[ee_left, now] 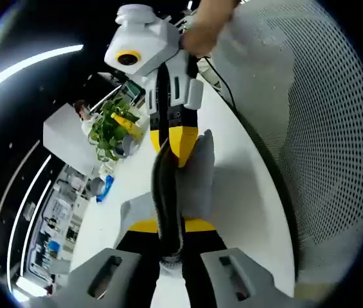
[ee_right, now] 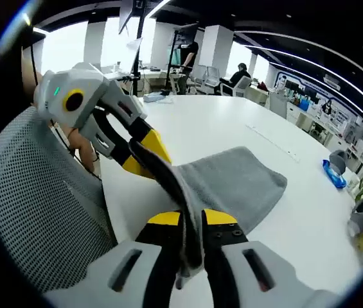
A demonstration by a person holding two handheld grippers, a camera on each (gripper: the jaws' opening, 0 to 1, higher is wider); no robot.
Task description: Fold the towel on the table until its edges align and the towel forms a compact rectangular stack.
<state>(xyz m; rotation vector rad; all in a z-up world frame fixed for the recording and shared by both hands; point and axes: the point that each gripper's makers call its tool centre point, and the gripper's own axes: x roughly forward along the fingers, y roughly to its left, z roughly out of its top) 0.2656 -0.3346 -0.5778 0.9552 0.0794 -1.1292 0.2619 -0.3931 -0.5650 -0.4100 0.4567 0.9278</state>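
Note:
A grey towel [ee_right: 232, 183] lies partly on the white table [ee_right: 200, 128], with one edge lifted and pulled taut between my two grippers. In the right gripper view my right gripper [ee_right: 194, 218] is shut on that edge at the bottom, and my left gripper [ee_right: 148, 154] comes in from the left, gripping the same edge further along. The left gripper view has my left gripper [ee_left: 171, 224] shut on the dark strip of towel [ee_left: 197, 179]. My right gripper [ee_left: 180, 144] pinches its far end above the table [ee_left: 245, 192].
A grey mesh chair back [ee_left: 322, 128] [ee_right: 33, 212] stands close beside the table. A green plant [ee_left: 114, 125] and a blue object [ee_right: 334, 173] sit at the table's far side. People sit at desks in the background [ee_right: 239, 76].

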